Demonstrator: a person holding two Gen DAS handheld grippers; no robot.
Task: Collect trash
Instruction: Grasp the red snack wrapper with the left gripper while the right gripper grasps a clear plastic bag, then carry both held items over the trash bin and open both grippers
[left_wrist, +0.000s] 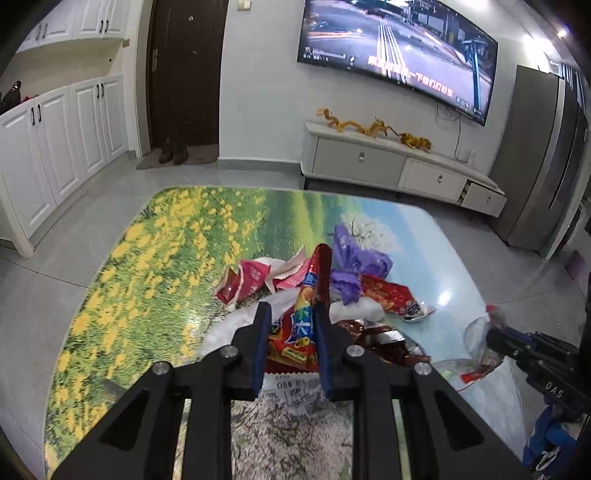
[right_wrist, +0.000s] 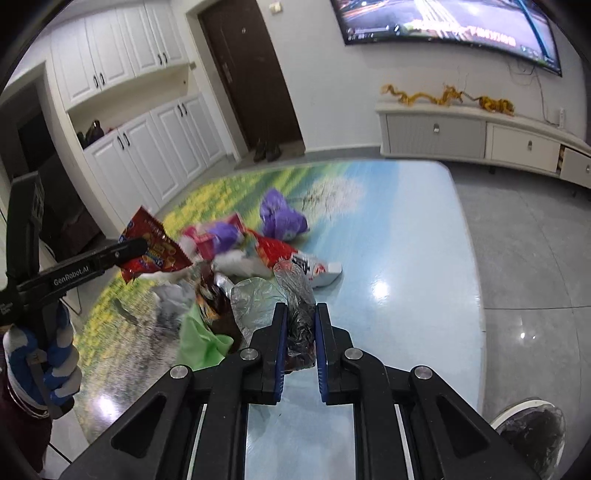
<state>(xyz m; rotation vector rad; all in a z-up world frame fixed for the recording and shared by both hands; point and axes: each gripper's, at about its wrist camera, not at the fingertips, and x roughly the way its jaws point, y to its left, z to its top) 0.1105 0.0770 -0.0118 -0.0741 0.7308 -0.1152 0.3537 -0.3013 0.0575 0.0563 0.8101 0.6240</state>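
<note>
A heap of trash lies on the landscape-printed table (left_wrist: 147, 277): a purple bag (left_wrist: 351, 266), red-and-white wrappers (left_wrist: 251, 277), a brown foil wrapper (left_wrist: 380, 339) and a paper receipt (left_wrist: 295, 391). My left gripper (left_wrist: 291, 310) is shut on a long red snack wrapper (left_wrist: 310, 288), which stands up between the pads; the right wrist view shows that red snack wrapper (right_wrist: 155, 254) lifted above the heap. My right gripper (right_wrist: 300, 308) is shut on a crumpled clear plastic wrapper (right_wrist: 295, 291) at the heap's near edge. A green scrap (right_wrist: 199, 339) lies beside it.
A gloved hand (right_wrist: 48, 354) holds the left gripper's handle. Beyond the table are a low TV cabinet (left_wrist: 399, 166), a wall TV (left_wrist: 399, 51), white cupboards (left_wrist: 55, 147), a dark door (left_wrist: 184, 74) and a grey fridge (left_wrist: 539, 155). A shoe (right_wrist: 532, 428) stands on the floor at the right.
</note>
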